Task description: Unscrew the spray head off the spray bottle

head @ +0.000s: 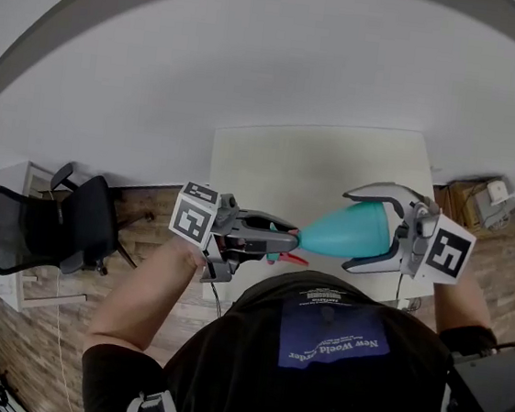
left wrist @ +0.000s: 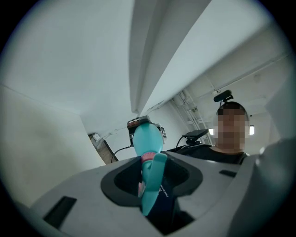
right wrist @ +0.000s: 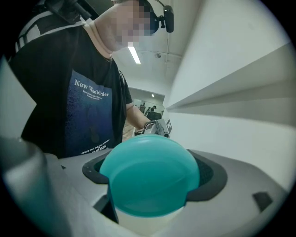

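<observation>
Left claw (head: 281, 242) clamped narrow on spray head (left wrist: 152, 183). Right claw (head: 379, 229) gripped wide round fat body of spray bottle (right wrist: 150, 178). Bottle hung in air above near edge of table (head: 317, 170). Long axis level, running claw to claw: head end at left claw, base at right. Judged unscrewing twist must turn about that axis.
</observation>
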